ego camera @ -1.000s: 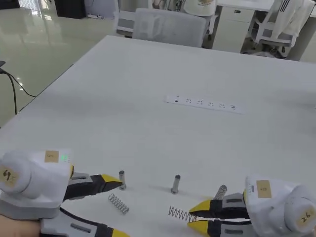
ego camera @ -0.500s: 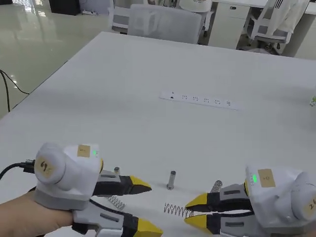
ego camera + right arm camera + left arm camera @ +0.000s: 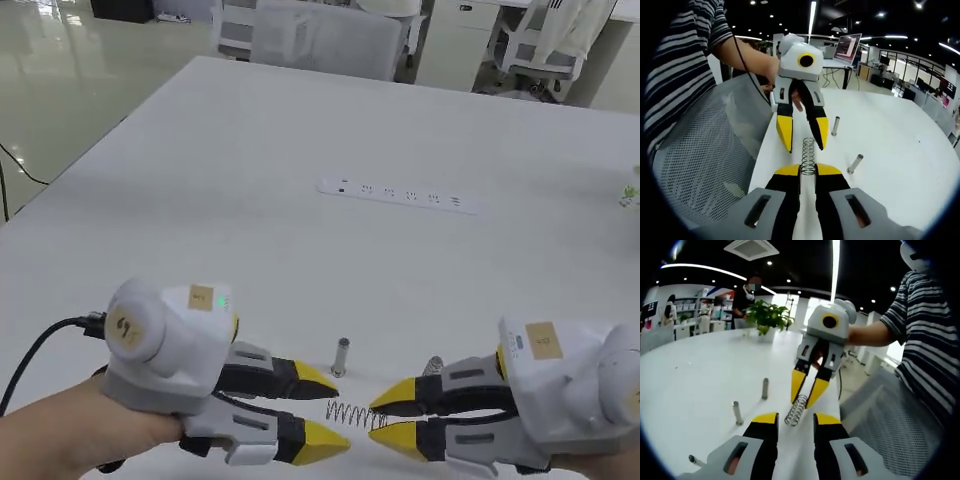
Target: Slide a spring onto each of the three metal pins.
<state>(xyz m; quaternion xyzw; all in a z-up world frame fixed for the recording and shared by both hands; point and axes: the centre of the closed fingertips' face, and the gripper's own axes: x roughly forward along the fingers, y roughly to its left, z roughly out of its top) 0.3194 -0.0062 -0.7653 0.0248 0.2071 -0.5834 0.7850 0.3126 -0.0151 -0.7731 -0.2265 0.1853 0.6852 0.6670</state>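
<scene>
A bare spring [image 3: 350,412] lies on the white table [image 3: 300,260] between my two grippers. My right gripper [image 3: 392,418] is shut on the spring's right end; in the right gripper view the spring [image 3: 808,156] runs out from between the jaws of the right gripper [image 3: 808,171]. My left gripper [image 3: 328,410] is open, its yellow tips either side of the spring's left end, which the left gripper view confirms for the left gripper [image 3: 796,418] and spring [image 3: 796,410]. One metal pin [image 3: 342,357] stands just behind the spring. A second pin [image 3: 433,367] stands partly hidden behind the right gripper.
A white power strip [image 3: 395,195] lies across the middle of the table. Office chairs [image 3: 320,40] stand at the far edge. A black cable [image 3: 40,350] trails from the left gripper. Two upright pins [image 3: 765,388] [image 3: 737,412] stand left of the spring in the left gripper view.
My left gripper has moved right, from beside the leftmost pin to the spring's left end. The right gripper has stayed on the spring. The head camera has shifted.
</scene>
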